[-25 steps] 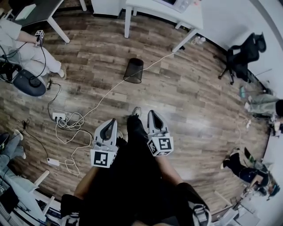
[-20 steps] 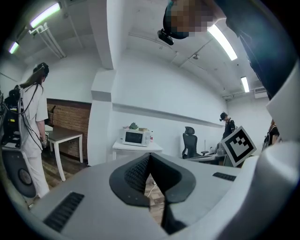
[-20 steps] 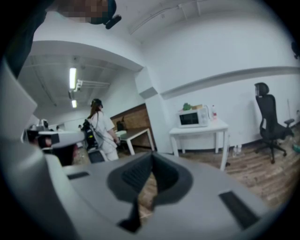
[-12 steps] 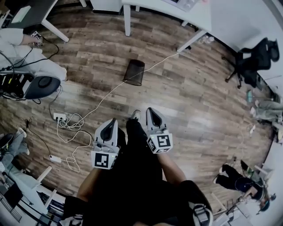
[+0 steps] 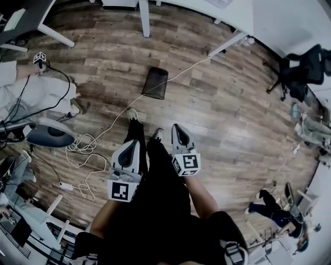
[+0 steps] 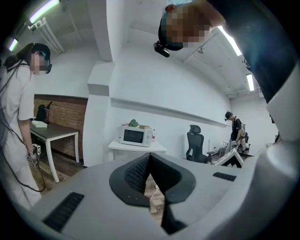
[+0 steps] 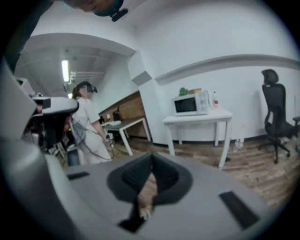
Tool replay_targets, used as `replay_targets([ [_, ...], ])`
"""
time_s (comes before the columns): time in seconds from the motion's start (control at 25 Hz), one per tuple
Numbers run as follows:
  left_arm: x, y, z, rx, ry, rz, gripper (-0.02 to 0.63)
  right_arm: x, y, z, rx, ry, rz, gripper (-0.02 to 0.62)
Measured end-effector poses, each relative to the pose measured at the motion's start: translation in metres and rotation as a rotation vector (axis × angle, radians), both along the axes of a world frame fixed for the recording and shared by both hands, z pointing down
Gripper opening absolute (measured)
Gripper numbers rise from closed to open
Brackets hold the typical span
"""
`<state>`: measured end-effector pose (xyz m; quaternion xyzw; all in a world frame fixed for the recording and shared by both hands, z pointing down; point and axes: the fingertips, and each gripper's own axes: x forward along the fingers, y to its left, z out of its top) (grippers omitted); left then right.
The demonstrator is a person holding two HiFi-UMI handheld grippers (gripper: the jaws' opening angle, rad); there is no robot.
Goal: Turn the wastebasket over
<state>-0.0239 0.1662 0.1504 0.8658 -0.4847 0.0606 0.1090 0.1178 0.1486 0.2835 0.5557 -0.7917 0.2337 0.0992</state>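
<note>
A black mesh wastebasket (image 5: 156, 82) lies on the wooden floor, ahead of me in the head view, a white cable (image 5: 124, 110) running past it. My left gripper (image 5: 130, 146) is shut and empty, held over my legs well short of the basket. Beside it my right gripper (image 5: 178, 133) is shut too, with nothing held. In the left gripper view the left gripper (image 6: 149, 157) has its jaws closed tip to tip. The right gripper (image 7: 151, 157) looks the same in the right gripper view. Neither gripper view shows the basket.
A white table (image 5: 217, 15) stands behind the basket, a microwave (image 6: 136, 136) on it. A person in white (image 5: 31, 93) sits at the left with a stool (image 5: 49, 134) and power strips (image 5: 67, 186). Office chairs (image 5: 305, 67) stand at the right.
I have stepped forward: the basket lies nearer, and one foot now shows ahead of the left gripper. Both grippers stay shut and keep their place before me.
</note>
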Motion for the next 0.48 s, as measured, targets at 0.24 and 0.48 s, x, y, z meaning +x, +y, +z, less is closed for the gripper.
replay_targets([
  [0.24,0.0,-0.045,0.028,-0.017,0.02,0.031,0.035,0.0,-0.036,0.044,-0.068,0.023,0.036,0.032],
  [0.48,-0.003,-0.091,0.079,-0.069,0.042,0.076,0.035,-0.004,-0.066,0.112,-0.162,0.034,0.059,0.032],
])
